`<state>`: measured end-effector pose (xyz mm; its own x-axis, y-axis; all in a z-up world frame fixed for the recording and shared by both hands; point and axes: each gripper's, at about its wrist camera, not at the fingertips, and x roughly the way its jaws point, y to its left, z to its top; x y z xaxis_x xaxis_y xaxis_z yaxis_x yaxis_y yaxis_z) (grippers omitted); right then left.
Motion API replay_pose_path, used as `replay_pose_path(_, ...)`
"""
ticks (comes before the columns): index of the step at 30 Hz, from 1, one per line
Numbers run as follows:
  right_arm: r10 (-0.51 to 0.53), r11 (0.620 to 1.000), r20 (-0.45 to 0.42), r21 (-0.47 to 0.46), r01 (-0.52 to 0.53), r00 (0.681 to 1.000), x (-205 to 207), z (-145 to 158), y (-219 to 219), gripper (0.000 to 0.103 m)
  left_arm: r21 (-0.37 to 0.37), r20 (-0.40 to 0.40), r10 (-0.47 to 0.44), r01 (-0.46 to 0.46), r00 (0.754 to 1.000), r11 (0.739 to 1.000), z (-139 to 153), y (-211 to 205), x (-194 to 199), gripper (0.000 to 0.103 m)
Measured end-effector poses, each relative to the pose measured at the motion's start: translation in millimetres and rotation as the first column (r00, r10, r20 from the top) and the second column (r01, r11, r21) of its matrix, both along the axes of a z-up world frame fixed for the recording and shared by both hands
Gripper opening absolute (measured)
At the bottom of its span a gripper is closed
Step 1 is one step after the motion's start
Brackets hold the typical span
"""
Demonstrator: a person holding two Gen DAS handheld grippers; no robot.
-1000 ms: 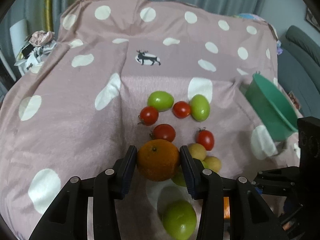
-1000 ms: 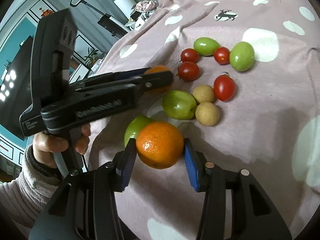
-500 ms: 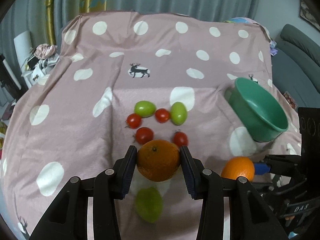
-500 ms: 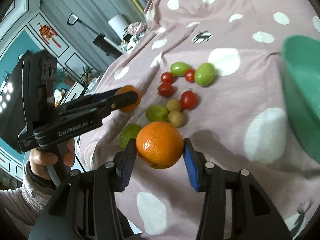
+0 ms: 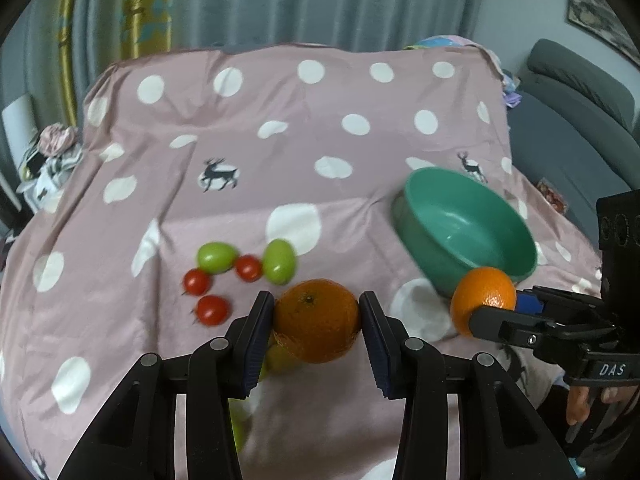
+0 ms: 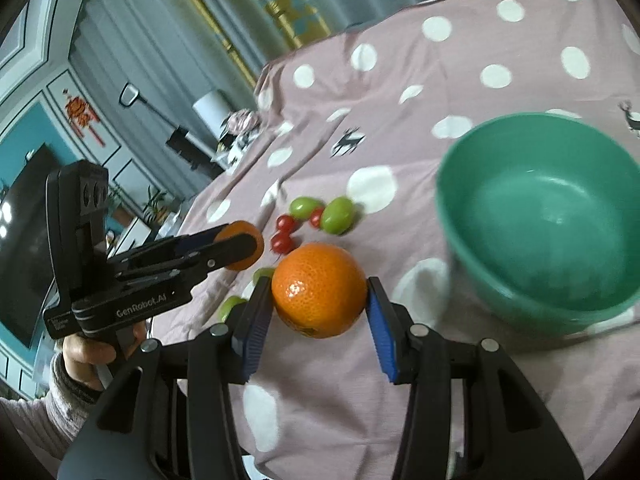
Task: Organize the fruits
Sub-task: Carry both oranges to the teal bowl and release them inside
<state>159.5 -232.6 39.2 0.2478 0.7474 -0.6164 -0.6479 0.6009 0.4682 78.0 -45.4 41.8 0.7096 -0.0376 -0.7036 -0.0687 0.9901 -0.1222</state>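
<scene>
1. A pink cloth with white polka dots and small deer prints covers the whole surface; whatever lies under it is hidden, and its near edge is cut off behind the gripper bodies.
2. A round teal plastic bowl sits on the cloth to the right, its rim blurred; in the left wrist view its lower rim is partly covered by the right-hand orange.
3. The left gripper has its jaws clamped on a round orange with a dark stem dimple, held above the cloth (the fruit directly below is mostly hidden).
4. The right gripper has its jaws clamped on a second glossy round orange, held near the bowl's left wall and outside it.
5. Two oval green fruits lie on the cloth beyond the left gripper, with a small red cherry tomato between them; two more tomatoes lie just left of these.
6. A yellow-green fruit shows only as a sliver under the left orange; what kind it is cannot be told.
</scene>
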Motion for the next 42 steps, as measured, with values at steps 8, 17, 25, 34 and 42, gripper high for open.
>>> replay_pose_path(8,-0.092,0.996,0.025,0.014,0.092,0.995,7.5,9.0,-33.9,0.047,0.016,0.017,-0.064,0.063,0.998,0.998,10.2,-29.5,20.2,0.044)
replay_pose_path(17,-0.179,0.984,0.069,-0.001,0.18,0.981,19.0,11.7,-60.1,0.047,0.008,0.027,-0.143,0.143,0.989,0.99,14.2,-56.6,47.5,0.044)
replay_pose_path(25,-0.259,0.964,0.089,-0.034,0.263,0.962,36.9,2.6,-79.3,0.047,-0.003,0.016,-0.232,0.232,0.973,0.973,10.6,-90.0,75.5,0.044)
replay_pose_path(34,-0.309,0.945,0.106,-0.076,0.318,0.945,49.9,-10.5,-94.0,0.047,0.015,-0.019,-0.292,0.292,0.956,0.956,-4.9,-117.8,101.9,0.044)
replay_pose_path(42,-0.294,0.942,0.15,-0.121,0.312,0.944,49.1,-11.7,-92.6,0.047,0.041,-0.06,-0.297,0.3,0.953,0.953,-17.6,-126.1,108.3,0.044)
